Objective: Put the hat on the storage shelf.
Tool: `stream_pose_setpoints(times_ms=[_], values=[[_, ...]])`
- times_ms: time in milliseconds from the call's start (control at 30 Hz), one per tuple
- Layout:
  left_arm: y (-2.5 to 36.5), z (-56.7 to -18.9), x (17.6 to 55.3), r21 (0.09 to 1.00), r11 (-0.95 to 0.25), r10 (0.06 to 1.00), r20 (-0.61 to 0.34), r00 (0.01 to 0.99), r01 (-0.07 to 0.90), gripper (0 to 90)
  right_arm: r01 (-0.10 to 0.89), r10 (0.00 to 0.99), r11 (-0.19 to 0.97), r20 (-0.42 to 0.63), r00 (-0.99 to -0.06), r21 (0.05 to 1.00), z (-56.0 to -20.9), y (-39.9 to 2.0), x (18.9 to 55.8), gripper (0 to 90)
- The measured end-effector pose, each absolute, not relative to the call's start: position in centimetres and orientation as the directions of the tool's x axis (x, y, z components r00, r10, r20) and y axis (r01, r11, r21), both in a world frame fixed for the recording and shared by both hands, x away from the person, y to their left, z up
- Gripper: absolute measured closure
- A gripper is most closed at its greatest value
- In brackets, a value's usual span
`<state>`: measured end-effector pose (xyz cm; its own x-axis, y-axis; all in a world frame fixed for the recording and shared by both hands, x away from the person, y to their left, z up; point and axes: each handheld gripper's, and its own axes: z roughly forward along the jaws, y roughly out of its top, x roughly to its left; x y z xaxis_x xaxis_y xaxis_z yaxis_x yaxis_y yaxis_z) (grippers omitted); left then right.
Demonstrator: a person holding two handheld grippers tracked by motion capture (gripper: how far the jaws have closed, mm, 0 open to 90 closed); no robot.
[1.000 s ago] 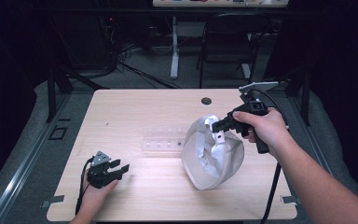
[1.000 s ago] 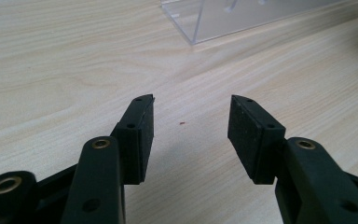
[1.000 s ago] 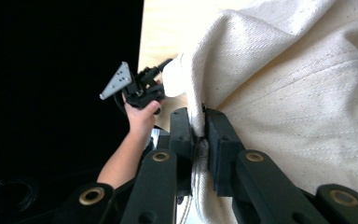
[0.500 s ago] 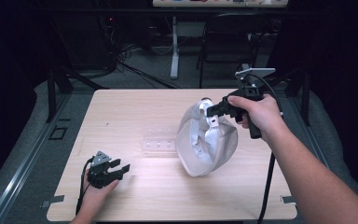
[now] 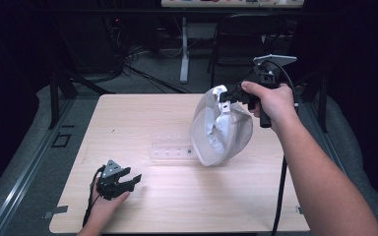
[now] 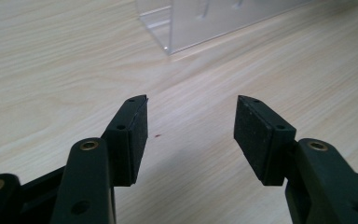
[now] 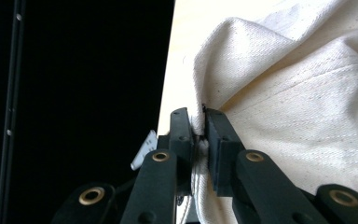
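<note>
Left hand-held gripper (image 5: 128,179) rests at the near left of the tabletop (image 5: 142,123), jaws released with bare wood between them. Beyond it, mid-table, lies a clear tray (image 5: 172,150). At the far right, the right hand-held gripper (image 5: 225,96) is raised above the tabletop, jaws clenched on the rim of a white cloth bag (image 5: 221,130), which hangs beneath it.

white cloth bag (image 5: 221,130) hanging above table (rim pinched), crumpled.
</note>
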<state>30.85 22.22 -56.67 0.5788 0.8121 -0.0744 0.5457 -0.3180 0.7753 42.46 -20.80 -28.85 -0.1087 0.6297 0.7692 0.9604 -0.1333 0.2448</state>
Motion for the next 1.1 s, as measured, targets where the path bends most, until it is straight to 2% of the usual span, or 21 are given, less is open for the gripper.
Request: stream_pose_setpoints(times_ms=[133,467,667,867,933,1100], values=[[21.3,-56.3,31.0,0.782,-0.302,0.792,-0.112,0.6,0.544,44.2,0.955,0.626,-0.16,0.773,-0.099,0.251,-28.9,-20.4,43.1,82.1],[18.6,-54.4,30.9,0.829,-0.311,0.754,-0.083,0.652,0.465,43.9,0.942,0.608,-0.222,0.791,-0.066,0.25,-29.4,-19.8,44.6,82.2],[14.0,-52.7,31.4,0.862,-0.335,0.715,-0.031,0.699,0.381,43.9,0.94,0.623,-0.234,0.781,-0.053,0.25,-30.0,-19.2,45.1,82.2],[10.1,-52.2,32.1,0.868,-0.344,0.688,-0.026,0.726,0.358,43.9,0.938,0.631,-0.232,0.774,-0.055,0.256,-30.3,-18.9,45.2,82.2],[8.1,-52.0,32.4,0.866,-0.367,0.679,0.002,0.734,0.338,43.9,0.938,0.631,-0.232,0.774,-0.057,0.257,-30.4,-19.0,45.3,82.1],[6.1,-51.7,33.0,0.868,-0.369,0.678,0.007,0.735,0.333,43.0,0.938,0.627,-0.236,0.777,-0.054,0.255,-30.7,-19.2,45.3,82.1]])
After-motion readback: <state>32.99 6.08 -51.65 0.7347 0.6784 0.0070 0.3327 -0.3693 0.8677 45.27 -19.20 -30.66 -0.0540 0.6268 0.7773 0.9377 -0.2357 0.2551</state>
